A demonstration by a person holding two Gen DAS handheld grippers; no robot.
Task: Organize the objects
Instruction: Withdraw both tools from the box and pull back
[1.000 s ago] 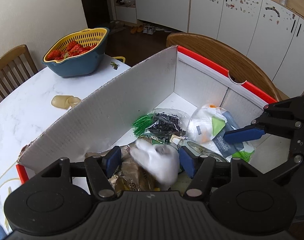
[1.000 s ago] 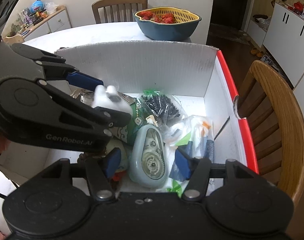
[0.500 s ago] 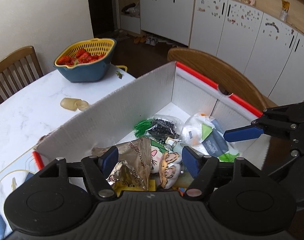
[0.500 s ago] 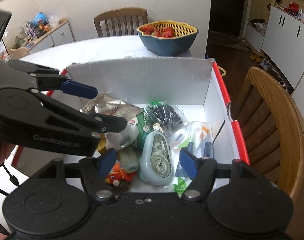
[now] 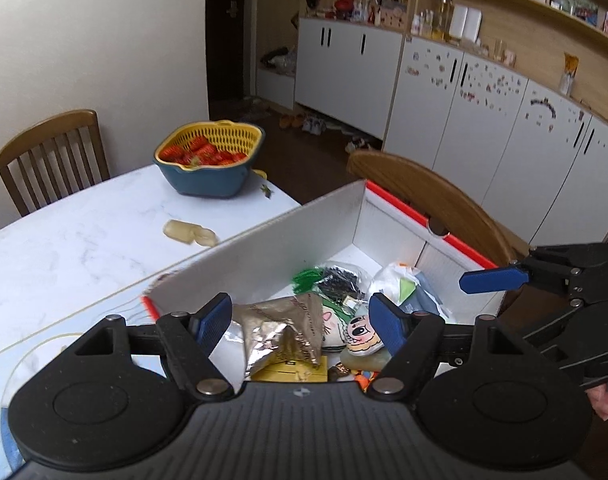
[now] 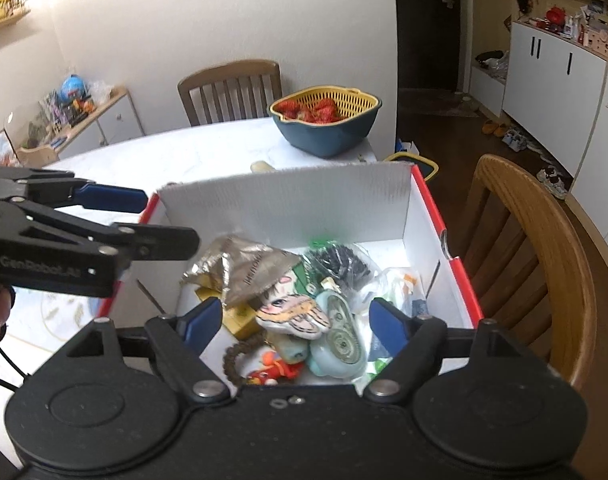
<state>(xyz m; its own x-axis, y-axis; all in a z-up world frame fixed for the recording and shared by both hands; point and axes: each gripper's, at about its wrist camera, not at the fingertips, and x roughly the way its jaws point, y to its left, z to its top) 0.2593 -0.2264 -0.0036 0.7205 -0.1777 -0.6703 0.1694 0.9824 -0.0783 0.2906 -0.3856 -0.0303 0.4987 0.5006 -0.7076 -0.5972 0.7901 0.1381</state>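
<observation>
Box [image 5: 264,256] of white card with a red rim sits on the table [image 5: 84,240], seen from the left wrist. The left gripper [image 5: 300,322] hangs above it, jaws spread and just been opening, nothing pinched — a foil bag [image 5: 280,332] and a cartoon-face plush [image 5: 360,334] lie in the box below the gap. A black-bead bag [image 5: 340,284] and a white packet [image 5: 400,288] lie further in. The right gripper [image 5: 492,280] reaches in from the right, over the box's edge. A basket [image 5: 208,168] of strawberries stands well apart on the table, a chair [image 5: 52,156] behind.

From the right wrist, the right gripper [image 6: 292,320] also hangs over the box [image 6: 288,200], jaws wide and just been opening, empty. Under it lie the plush [image 6: 292,314], a pale green tape dispenser [image 6: 340,336], a bead bracelet [image 6: 234,360] and an orange toy [image 6: 274,370]. The foil bag [image 6: 244,268] rests toward the left wall. The left gripper [image 6: 144,216] juts in from the left — its fingers apart. The basket [image 6: 324,124] stands beyond the box.
</observation>
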